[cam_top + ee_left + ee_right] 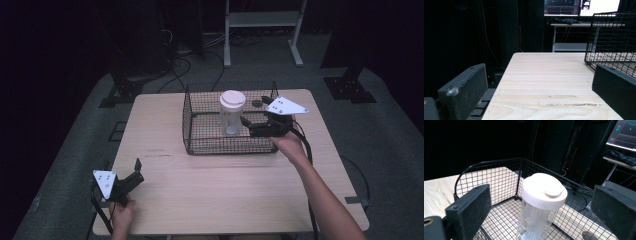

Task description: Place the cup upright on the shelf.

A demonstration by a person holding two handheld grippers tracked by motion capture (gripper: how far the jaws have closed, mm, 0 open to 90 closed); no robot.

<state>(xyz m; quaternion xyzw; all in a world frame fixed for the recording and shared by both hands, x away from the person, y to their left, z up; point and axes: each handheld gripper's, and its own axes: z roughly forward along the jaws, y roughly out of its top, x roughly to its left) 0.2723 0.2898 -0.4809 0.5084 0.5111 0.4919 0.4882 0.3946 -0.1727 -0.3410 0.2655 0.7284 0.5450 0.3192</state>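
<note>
Now your right gripper (248, 125) reaches into the black wire basket (200, 145) at the table's (225, 190) far side, jaws spread wide, just right of the upright white-lidded clear tumbler (232, 112). Your left gripper (134, 172) rests near left, jaws open, holding nothing.

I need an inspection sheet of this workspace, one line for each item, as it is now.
Surface: pale wooden table, faint scuff marks near the basket.
Job's things: clear bottle with white lid, upright inside the black wire basket.
Clutter: nothing seen on the table.
Grippers: right gripper open at the basket's right side, jaws toward the bottle, not touching; left gripper open, at the near left corner.
Cables: one trails from each gripper; more lie on the floor behind.
Surroundings: dark room, white frame stand, lit monitors.
</note>
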